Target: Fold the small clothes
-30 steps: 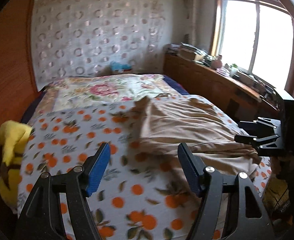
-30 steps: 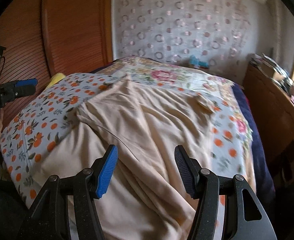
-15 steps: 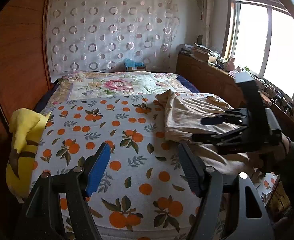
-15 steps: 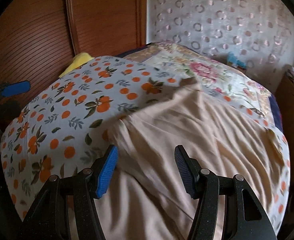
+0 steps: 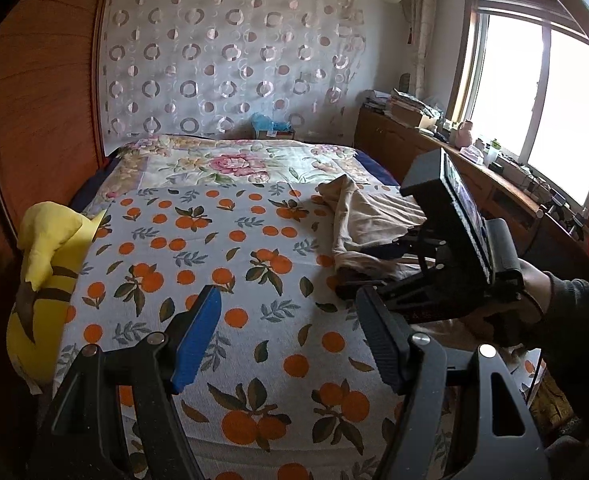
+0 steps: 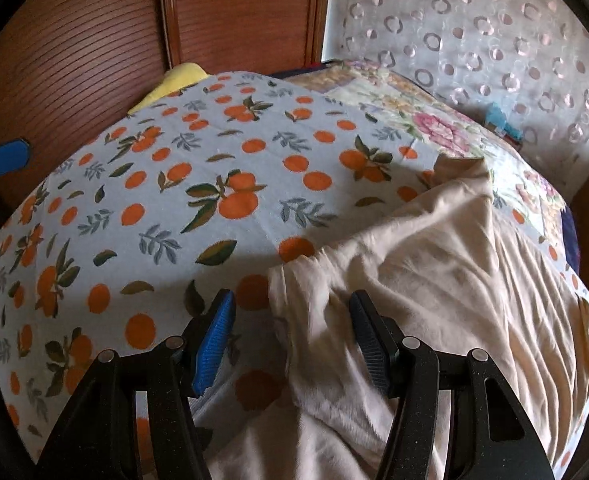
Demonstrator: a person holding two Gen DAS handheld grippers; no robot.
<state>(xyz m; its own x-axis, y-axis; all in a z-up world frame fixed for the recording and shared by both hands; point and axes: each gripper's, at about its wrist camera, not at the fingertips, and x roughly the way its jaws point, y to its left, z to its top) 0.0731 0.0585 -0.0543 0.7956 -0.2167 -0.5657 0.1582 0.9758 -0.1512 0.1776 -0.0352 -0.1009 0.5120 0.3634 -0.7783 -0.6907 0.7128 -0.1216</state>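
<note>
Left view: bed [image 5: 254, 280] w/ orange-print sheet, curtain [image 5: 230, 60] behind it, window [image 5: 534, 92] to its right, yellow plush [image 5: 46, 280] at its left edge. Left gripper [image 5: 286, 336] fingers apart, empty, over sheet. Beige garment [image 5: 366, 216] on bed's right side.

Right view: right gripper [image 6: 292, 334] agape, garment [image 6: 434, 280] edge between fingers, unpinched.

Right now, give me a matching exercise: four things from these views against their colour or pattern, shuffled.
Things:
1. garment
2. plush toy
3. bedsheet
4. curtain

Colour or pattern:
A. orange fruit print
B. yellow
C. plain beige
D. sheer with rings

Pairs: 1-C, 2-B, 3-A, 4-D
</note>
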